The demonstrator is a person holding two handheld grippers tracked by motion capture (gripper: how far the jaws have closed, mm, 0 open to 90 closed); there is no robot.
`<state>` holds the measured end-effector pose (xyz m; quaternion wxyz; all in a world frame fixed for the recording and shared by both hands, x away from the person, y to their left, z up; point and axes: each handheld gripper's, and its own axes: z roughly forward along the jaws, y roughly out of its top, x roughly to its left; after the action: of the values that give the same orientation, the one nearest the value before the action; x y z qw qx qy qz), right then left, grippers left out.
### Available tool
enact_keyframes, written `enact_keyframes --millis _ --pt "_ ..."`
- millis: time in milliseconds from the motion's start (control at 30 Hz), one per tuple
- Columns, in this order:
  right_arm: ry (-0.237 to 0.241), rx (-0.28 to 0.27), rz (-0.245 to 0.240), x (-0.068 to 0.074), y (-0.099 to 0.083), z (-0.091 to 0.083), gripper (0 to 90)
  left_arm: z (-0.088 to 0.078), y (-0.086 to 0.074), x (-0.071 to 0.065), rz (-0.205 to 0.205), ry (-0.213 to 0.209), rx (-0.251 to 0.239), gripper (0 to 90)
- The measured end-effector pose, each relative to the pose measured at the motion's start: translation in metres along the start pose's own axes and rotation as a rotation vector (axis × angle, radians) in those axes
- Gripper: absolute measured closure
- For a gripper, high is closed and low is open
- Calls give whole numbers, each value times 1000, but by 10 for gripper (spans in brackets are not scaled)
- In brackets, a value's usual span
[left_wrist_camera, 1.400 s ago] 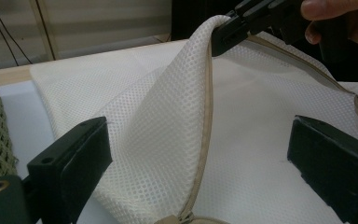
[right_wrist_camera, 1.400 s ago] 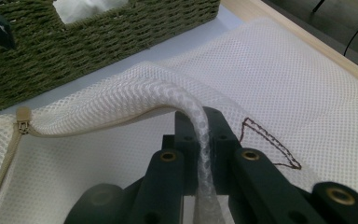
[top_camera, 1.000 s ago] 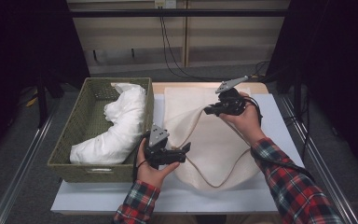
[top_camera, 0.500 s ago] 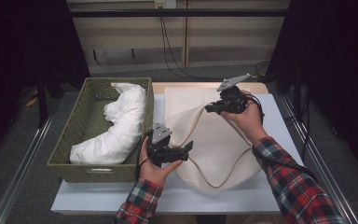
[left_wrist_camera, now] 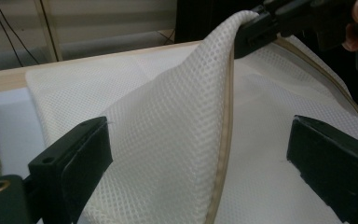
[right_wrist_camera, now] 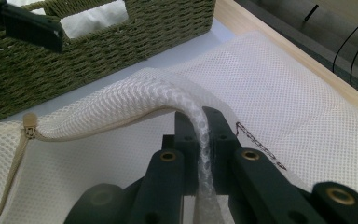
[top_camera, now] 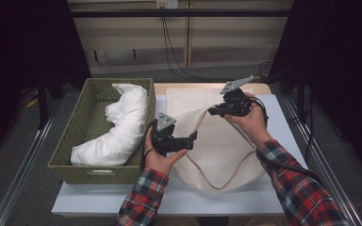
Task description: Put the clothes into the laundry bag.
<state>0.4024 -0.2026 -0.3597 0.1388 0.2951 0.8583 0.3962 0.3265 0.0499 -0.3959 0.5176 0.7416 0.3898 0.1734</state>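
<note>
A cream mesh bag (top_camera: 226, 150) with a beige zipper (left_wrist_camera: 226, 121) lies on the white table top. My right gripper (top_camera: 213, 112) is shut on the bag's upper layer and holds that fold (right_wrist_camera: 168, 95) raised above the table. The zipper pull (right_wrist_camera: 29, 122) hangs at the fold's lower end. My left gripper (top_camera: 191, 140) is open at the bag's left edge, below the raised fold. In the left gripper view its jaws stand wide on either side of the lifted mesh (left_wrist_camera: 168, 126) without touching it, and the right gripper (left_wrist_camera: 254, 30) pinches the peak.
A green woven basket (top_camera: 82, 122) stands on the left of the table and holds a bundled white cloth (top_camera: 118, 127). A flat part of the bag lies behind my hands. Cables hang at the back wall.
My left gripper has moved forward and slightly right, toward the raised fold. The right gripper keeps the mesh lifted in nearly the same spot.
</note>
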Motion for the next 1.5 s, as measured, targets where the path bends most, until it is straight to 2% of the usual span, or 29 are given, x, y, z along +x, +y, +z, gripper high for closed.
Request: enact_keyframes --millis 200,267,333,400,567,867,933,1100,1233,1300,1500 --pt "-2 5 1 1 0 -1 856 -2 21 5 7 9 -1 62" --pt "-1 1 -4 0 0 -1 857 -4 29 9 16 28 4 62" --pt "-2 1 -5 1 1 -1 857 -6 37 15 12 24 -3 62" --pt "-5 8 -8 1 1 -1 857 -9 44 19 18 41 -2 62" --pt "-1 9 -9 1 2 -2 857 -11 56 28 30 52 23 62" --pt "-5 14 -10 2 2 -3 857 -18 64 46 38 99 45 62" --pt "-4 14 -9 2 2 -3 857 -19 65 52 36 101 57 61" --pt "-3 14 -17 3 1 -3 858 -24 67 68 61 142 105 61" --pt "-5 15 -15 1 1 -4 857 -32 68 81 45 152 123 60" --pt "-6 16 -14 1 1 -4 857 -34 67 84 54 162 129 60" --pt "-6 16 -17 2 1 -4 858 -44 65 99 45 192 140 60"
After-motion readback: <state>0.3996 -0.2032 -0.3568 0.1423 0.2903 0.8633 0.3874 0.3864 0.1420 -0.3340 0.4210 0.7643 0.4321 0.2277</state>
